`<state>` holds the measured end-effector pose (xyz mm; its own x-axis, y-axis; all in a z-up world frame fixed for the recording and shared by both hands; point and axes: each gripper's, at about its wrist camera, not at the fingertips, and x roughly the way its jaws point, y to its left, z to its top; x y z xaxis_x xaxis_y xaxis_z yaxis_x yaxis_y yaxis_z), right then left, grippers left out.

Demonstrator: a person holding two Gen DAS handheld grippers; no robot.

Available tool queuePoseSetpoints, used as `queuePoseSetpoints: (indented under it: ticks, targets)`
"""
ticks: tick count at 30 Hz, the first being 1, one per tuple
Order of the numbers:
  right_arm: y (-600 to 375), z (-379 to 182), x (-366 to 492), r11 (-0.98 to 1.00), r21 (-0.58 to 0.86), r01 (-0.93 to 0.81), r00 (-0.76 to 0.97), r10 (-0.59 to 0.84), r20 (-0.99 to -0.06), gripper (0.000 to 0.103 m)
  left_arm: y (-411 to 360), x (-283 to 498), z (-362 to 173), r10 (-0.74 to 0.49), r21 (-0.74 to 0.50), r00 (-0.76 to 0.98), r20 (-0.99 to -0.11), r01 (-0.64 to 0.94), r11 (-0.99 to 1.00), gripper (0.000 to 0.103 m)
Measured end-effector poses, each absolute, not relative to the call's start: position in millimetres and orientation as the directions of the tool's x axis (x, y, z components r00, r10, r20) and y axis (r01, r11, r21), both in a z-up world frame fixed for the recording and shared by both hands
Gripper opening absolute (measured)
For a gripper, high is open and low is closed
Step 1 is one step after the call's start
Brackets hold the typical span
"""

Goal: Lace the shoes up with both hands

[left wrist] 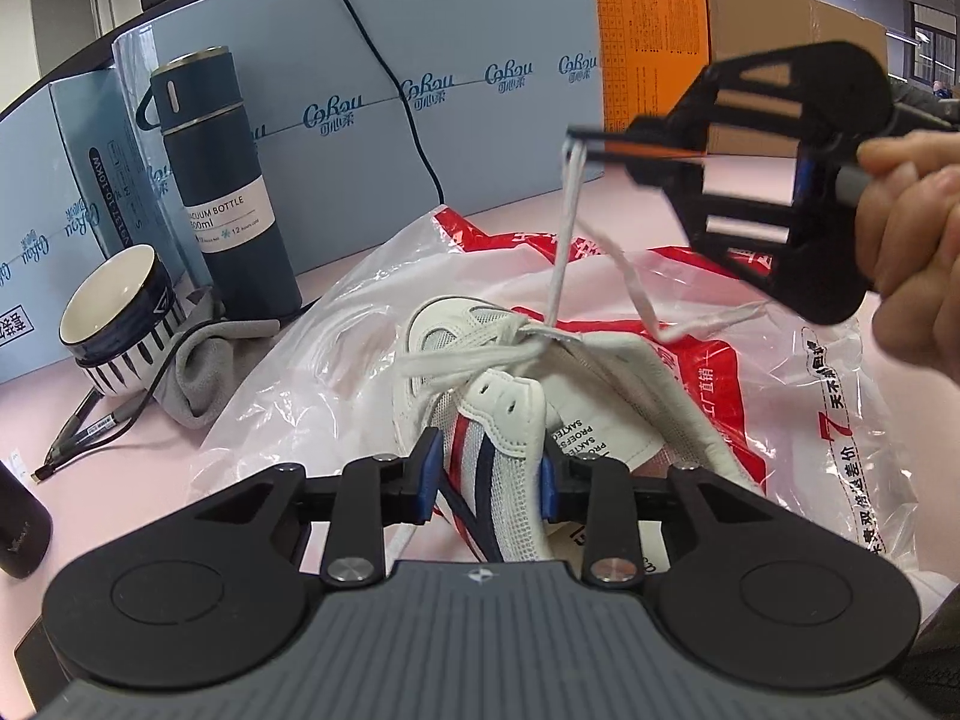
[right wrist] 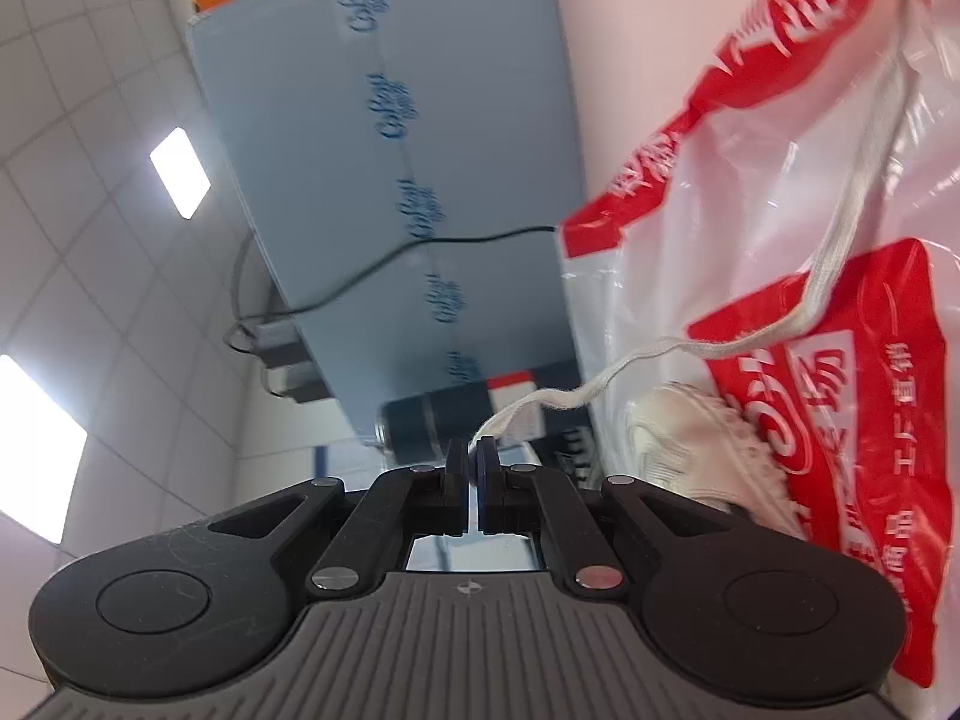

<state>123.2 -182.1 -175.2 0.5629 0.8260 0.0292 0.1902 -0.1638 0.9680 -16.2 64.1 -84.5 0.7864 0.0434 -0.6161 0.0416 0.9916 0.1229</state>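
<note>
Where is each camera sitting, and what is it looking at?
Left wrist: sits on the left gripper, looks down at the shoe; the right gripper and hand show.
Right wrist: sits on the right gripper, rolled sideways, faces the blue boxes; only its own fingers show.
Both see the shoelace, plastic bag and bottle.

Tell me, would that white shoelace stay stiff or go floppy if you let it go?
Probably floppy: the shoelace only runs straight where the right gripper pulls it up from the sneaker. Its free end sags and curls. It looks flat, woven and light, so it would likely drop limply onto the plastic bag.
</note>
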Motion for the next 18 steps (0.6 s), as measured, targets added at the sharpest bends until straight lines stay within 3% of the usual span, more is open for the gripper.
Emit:
queuePoseSetpoints:
  ticks: [18]
  targets:
    - [-220.4,-152.3,124.7,-0.355,0.933,0.056,0.671,0.706,0.228,0.003,67.5,-16.2,-85.7,0.050,0.108,0.779,-0.625,0.023,0.994,0.031]
